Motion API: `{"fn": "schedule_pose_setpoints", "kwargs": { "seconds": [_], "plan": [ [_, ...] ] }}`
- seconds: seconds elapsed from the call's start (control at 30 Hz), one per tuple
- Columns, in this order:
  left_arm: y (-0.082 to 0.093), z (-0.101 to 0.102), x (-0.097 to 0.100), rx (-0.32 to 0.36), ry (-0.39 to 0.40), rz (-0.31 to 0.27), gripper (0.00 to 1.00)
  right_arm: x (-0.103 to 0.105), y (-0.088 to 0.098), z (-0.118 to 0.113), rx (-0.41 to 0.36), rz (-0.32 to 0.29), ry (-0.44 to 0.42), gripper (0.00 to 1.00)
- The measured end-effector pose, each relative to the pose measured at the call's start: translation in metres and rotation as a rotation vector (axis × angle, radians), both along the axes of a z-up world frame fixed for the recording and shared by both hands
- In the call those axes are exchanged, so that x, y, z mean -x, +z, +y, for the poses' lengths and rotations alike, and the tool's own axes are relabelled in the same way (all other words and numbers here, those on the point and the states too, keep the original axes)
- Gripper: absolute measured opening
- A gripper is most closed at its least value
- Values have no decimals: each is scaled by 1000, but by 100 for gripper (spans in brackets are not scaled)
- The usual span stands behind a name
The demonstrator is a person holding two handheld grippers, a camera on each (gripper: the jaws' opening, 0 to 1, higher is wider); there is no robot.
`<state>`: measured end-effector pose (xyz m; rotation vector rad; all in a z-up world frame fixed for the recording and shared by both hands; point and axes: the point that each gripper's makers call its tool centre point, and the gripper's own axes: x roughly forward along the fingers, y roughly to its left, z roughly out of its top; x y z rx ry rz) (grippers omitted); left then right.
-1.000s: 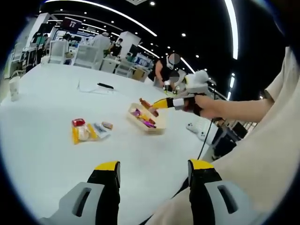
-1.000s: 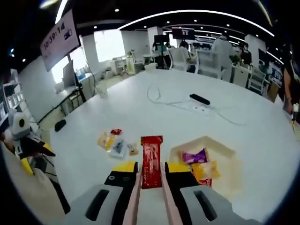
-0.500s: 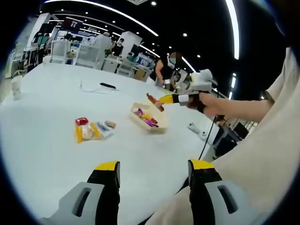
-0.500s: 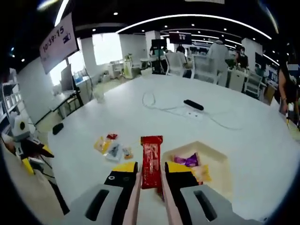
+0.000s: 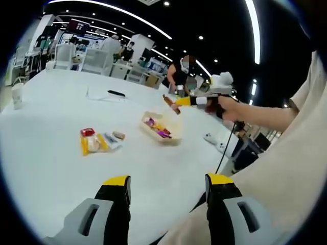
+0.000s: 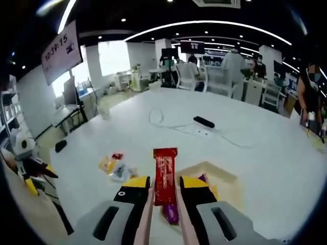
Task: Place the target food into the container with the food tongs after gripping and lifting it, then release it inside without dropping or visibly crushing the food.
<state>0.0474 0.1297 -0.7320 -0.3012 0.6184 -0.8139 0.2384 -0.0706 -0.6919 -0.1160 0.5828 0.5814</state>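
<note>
My right claw point(image 6: 165, 188) is clamped on the red snack bar point(image 6: 165, 175) above the tray point(image 6: 225, 178), left claw point(image 5: 166, 190) idle, jaws apart; next, lower and release inside.

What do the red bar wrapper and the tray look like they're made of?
Red bar wrapper: looks like glossy plastic or foil film; it shows sheen and a crimped top edge, held in the right claw.
Tray: pale cream, matte, with thin raised walls; probably moulded pulp, foam or thin plastic, the look leaves it open.
</note>
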Motion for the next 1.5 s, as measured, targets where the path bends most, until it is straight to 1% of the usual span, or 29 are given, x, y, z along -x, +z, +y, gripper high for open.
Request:
{"fn": "schedule_pose_setpoints", "kwargs": {
  "seconds": [0.37,0.67,0.73,0.77,0.8,0.97,1.17,1.5],
  "plan": [
    [0,-4,0,-4,-15,0,58,0,6,-10,-21,-13,-40,22],
    [2,-9,-3,-5,-26,-4,58,-5,9,-28,-21,-17,-77,22],
    [2,-10,-4,-4,-28,-4,58,-7,9,-33,-5,-26,-90,22],
    [1,-10,-4,-4,-29,-4,59,-9,10,-37,24,-45,-100,22],
    [1,-10,-5,-4,-27,-5,59,-7,8,-38,32,-40,-100,22],
    [3,-11,-8,-1,-21,-9,59,-10,7,-42,24,-41,-113,22],
    [1,-11,-8,-5,-22,-4,59,-13,8,-47,-4,-40,-136,22],
    [0,-10,-7,-5,-12,2,58,-16,9,-57,9,-57,-165,22]
  ]
}}
